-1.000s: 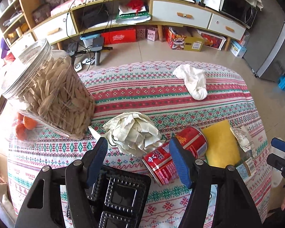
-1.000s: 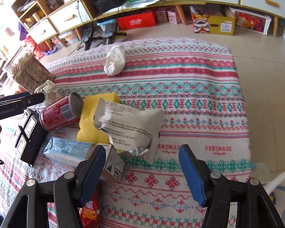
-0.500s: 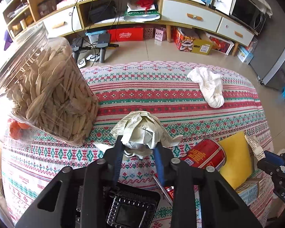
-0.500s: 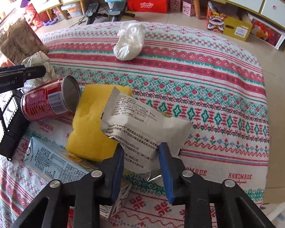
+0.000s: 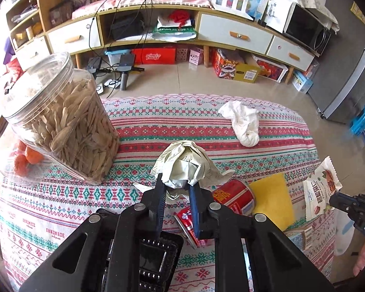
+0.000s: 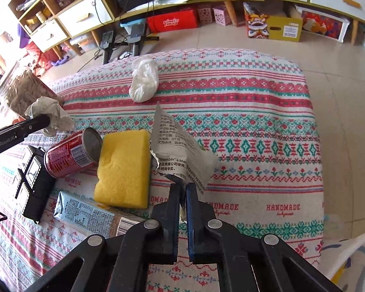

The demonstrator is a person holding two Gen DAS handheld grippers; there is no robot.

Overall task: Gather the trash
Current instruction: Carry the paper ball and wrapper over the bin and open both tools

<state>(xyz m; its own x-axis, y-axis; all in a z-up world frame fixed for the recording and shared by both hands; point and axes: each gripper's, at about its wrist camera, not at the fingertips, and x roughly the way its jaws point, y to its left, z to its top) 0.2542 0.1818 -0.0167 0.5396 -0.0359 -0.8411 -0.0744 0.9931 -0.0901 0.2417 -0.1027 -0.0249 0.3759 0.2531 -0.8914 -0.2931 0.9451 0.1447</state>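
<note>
The left gripper [image 5: 176, 186] has just been closing and now pinches the crumpled paper wad [image 5: 183, 164]. The right gripper [image 6: 182, 189] has also just been closing and is clamped on the lower edge of the snack wrapper [image 6: 180, 150], which stands tilted up ahead of it. Just right of the left gripper lies a red can [image 5: 231, 198] on its side, touching a yellow sponge [image 6: 123, 168]. A drink carton [image 6: 85, 213] and a black tray [image 6: 32, 180] lie left of the right gripper. Farther ahead rests a white tissue bundle [image 6: 144, 82]; a jar of seeds [image 5: 60, 121] stands to the left. A patterned tablecloth [image 6: 255, 126] covers the table, with a low cabinet [image 5: 231, 32] beyond.
</note>
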